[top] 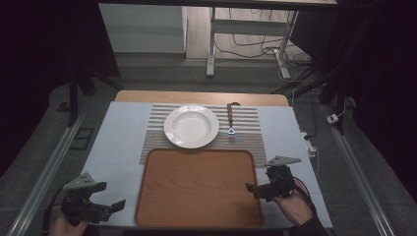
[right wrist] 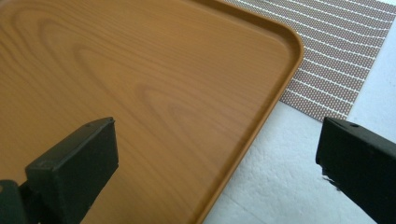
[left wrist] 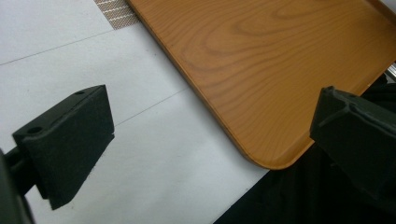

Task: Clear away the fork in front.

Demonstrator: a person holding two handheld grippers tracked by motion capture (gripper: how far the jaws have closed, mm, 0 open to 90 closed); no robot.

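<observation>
Tray (top: 196, 187) is what both grippers flank, and the relation that matters is that it lies between them, its long axis running left to right across the near part of the table, so each hand has one short end to itself. Starting at the right gripper (top: 256, 189): its jaws stand spread wide with nothing between them, and in the right gripper view they straddle the tray's raised right rim near the far right corner, one jaw over the wood and the other over the white table cover (right wrist: 299, 186). That gripper sits just beside the right edge, perhaps touching it; I cannot tell for sure. The left gripper (top: 115, 206) is also spread and empty, and it hovers near the tray's near left corner, a little apart from it; in the left gripper view the rounded corner (left wrist: 271, 161) lies ahead and to one side of the gap, over the table's front edge. The right hand (top: 295, 206) looks the nearer of the two to a grip. The tray itself is a flat wooden-look board, warm orange-brown with clear grain, a low lip all round and rounded corners, and bare. Its far edge overlaps a striped mat (top: 157, 113), on which stand a white plate (top: 192, 126) and, just right of it, a brown-handled utensil (top: 230, 118) lying front to back.
</observation>
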